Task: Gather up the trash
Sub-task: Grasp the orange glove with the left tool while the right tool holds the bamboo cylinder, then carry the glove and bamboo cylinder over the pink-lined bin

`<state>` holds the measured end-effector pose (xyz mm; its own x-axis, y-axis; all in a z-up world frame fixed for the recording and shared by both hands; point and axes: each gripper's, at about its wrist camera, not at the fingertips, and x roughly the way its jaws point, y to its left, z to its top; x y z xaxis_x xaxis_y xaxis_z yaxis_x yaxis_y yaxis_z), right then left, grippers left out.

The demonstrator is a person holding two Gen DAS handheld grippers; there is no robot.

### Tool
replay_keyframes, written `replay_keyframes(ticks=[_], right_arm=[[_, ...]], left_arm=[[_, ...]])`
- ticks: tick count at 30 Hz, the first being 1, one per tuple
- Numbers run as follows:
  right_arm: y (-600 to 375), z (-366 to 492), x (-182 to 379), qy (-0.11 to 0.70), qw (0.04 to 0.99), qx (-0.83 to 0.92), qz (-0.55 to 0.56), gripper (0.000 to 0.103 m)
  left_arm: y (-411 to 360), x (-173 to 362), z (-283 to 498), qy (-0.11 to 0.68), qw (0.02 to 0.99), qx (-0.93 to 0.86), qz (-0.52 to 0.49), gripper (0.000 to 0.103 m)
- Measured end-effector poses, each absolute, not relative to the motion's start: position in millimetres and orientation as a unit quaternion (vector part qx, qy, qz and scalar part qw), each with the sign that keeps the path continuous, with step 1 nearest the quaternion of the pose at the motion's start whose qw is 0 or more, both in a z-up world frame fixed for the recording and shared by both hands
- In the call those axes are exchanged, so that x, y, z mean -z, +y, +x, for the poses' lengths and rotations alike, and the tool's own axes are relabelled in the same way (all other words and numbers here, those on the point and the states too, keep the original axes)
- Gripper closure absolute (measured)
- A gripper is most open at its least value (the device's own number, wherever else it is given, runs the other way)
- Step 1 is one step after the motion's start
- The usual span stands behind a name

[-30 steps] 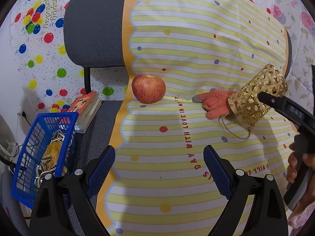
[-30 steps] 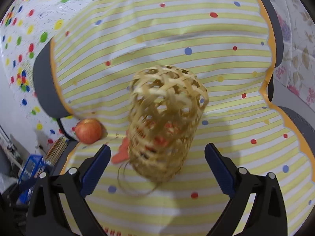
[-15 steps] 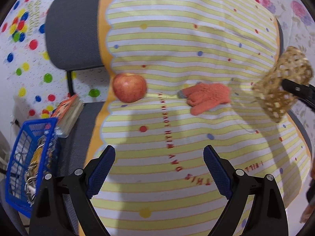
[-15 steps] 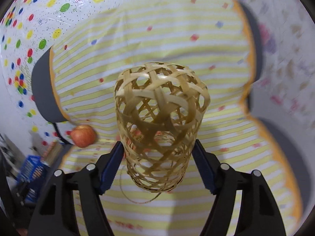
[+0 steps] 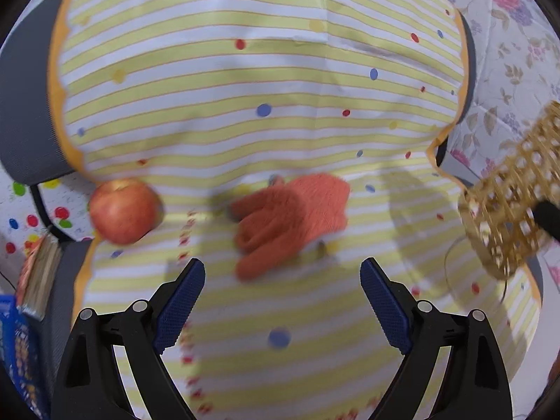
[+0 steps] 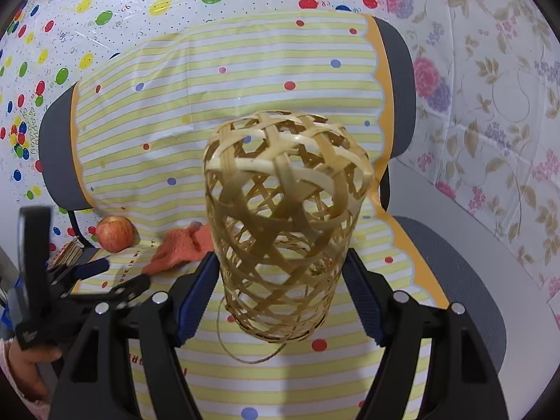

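A woven bamboo basket (image 6: 283, 210) hangs clear of the seat with my right gripper (image 6: 280, 257) shut on its sides, both blue pads pressing it. In the left wrist view the same basket (image 5: 511, 203) shows at the right edge. An orange knitted glove (image 5: 294, 217) lies on the striped cloth, just ahead of my left gripper (image 5: 281, 266), which stands open with nothing between its pads. A red apple (image 5: 122, 211) rests left of the glove. The right wrist view shows the glove (image 6: 182, 245), the apple (image 6: 114, 233) and the left gripper (image 6: 115, 274) low at the left.
A yellow-striped cloth (image 5: 266, 70) covers a grey office chair (image 6: 455, 262). Books (image 5: 38, 276) and a blue plastic crate (image 5: 14, 350) sit off the seat's left edge. A loop of twine (image 6: 245, 353) dangles under the basket. Patterned sheets hang behind.
My right gripper closed on the basket and lifted it off the glove. The left gripper moved in toward the glove, which now sits larger and nearer its pads.
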<state>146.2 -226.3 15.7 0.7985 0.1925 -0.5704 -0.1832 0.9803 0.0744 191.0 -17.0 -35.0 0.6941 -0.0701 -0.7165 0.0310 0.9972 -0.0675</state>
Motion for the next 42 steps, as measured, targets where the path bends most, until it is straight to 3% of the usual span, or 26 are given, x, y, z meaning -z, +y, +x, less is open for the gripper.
replay_keyframes(ticks=[10,13,16,17,18,24,31,42], right_arm=[[-237,156,-10,0.298,0.951,-0.084,0.008,0.031],[-241,154,-6,0.303,0.949,-0.082,0.010,0.031],[-246,147,-4,0.307,0.948,-0.080,0.021,0.031],[-247,145,-4,0.307,0.948,-0.080,0.024,0.031],[-248,142,-4,0.308,0.948,-0.080,0.026,0.031],[-251,114,-9,0.305,0.948,-0.088,0.030,0.031],[-254,80,-8,0.317,0.943,-0.099,0.041,0.031],[-280,7,-25,0.301,0.948,-0.083,0.054,0.031]], left_arm=[[-34,60,264,0.436,0.899,-0.021,-0.045,0.016],[-34,71,271,0.460,0.886,-0.040,-0.048,0.026],[-34,69,260,0.452,0.891,-0.040,-0.037,0.058],[-33,68,256,0.449,0.892,-0.035,-0.037,0.076],[-31,65,248,0.443,0.895,-0.027,-0.041,0.083],[-14,25,167,0.372,0.925,0.043,-0.057,0.086],[-11,-1,77,0.345,0.933,0.086,-0.054,0.086],[-61,-29,-2,0.296,0.943,0.146,-0.040,0.086]])
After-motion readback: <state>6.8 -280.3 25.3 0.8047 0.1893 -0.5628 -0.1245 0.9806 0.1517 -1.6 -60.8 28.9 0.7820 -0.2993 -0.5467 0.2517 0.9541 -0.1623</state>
